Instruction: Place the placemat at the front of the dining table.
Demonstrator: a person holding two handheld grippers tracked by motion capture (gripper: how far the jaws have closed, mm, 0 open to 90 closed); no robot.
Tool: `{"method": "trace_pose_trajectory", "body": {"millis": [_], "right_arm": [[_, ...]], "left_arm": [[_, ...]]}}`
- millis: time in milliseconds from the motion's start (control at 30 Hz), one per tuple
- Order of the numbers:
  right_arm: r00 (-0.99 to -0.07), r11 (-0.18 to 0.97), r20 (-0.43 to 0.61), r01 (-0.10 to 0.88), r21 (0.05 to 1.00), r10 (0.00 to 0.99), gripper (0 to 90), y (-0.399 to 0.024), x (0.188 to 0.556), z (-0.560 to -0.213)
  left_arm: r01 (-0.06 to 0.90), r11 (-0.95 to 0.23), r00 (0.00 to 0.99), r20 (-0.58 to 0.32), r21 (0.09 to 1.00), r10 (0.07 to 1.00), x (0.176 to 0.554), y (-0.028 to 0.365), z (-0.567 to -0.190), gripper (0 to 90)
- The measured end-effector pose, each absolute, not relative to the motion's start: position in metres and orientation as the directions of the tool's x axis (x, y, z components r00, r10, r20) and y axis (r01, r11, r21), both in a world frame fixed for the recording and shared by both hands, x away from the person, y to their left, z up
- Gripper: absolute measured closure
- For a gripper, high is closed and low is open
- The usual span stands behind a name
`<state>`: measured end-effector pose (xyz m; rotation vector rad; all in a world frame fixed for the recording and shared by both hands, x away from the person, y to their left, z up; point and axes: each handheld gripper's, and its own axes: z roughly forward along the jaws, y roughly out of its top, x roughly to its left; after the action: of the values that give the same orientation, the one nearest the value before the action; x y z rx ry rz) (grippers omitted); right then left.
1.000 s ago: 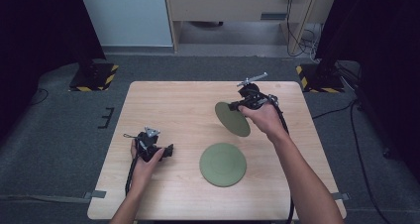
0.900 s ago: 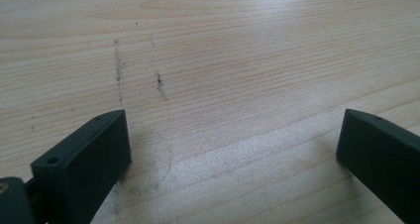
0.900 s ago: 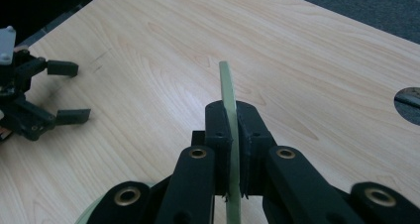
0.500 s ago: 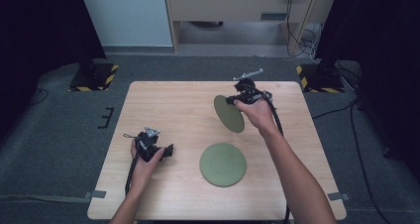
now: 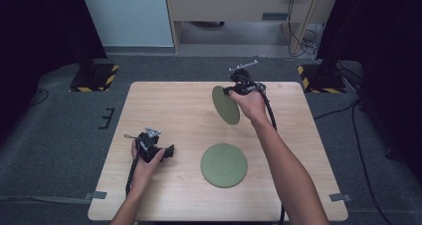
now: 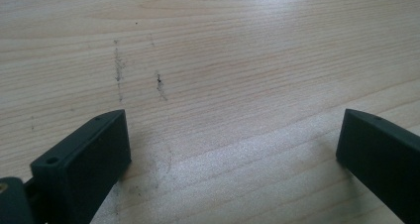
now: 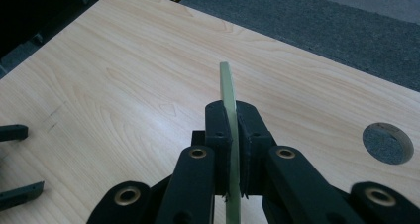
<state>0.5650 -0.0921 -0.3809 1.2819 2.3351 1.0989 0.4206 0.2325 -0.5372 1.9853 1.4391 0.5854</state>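
The desk (image 5: 169, 110) is pale wood with fine, darker grain lines; in the left gripper view a few thin dark scuff marks (image 6: 119, 68) cross it. The plate (image 5: 224, 165) near the desk's front edge is a dull olive green, with faint rings on its face. The plate (image 5: 226, 104) toward the far right corner is the same olive green; its edge reads lighter, yellowish green in the right gripper view. Both hand-held grippers, left (image 5: 169, 150) and right (image 5: 230, 90), are black, the right with brass-coloured rivets (image 7: 198, 153). The floor (image 5: 59, 135) is dark grey carpet, with yellow-and-black striped bases (image 5: 94, 75) on it.
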Motion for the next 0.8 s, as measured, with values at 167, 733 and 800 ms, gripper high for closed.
{"method": "trace_pose_trajectory", "body": {"millis": [167, 733, 800], "right_arm": [[-0.571, 0.321, 0.121, 0.61, 0.725, 0.812, 85.7, -0.083, 0.574, -0.379], [-0.593, 0.349, 0.103, 0.595, 0.724, 0.798, 85.7, -0.044, 0.587, -0.383], [-0.588, 0.346, 0.107, 0.603, 0.719, 0.802, 85.7, -0.046, 0.588, -0.388]], "left_arm": [[0.681, -0.224, 0.312, 0.0, 0.698, 0.95, 0.42, 0.233, -0.537, 0.0], [0.683, -0.212, 0.298, -0.001, 0.699, 0.955, 0.421, 0.231, -0.537, 0.0], [0.683, -0.211, 0.296, -0.002, 0.699, 0.955, 0.421, 0.231, -0.537, 0.0]]}}
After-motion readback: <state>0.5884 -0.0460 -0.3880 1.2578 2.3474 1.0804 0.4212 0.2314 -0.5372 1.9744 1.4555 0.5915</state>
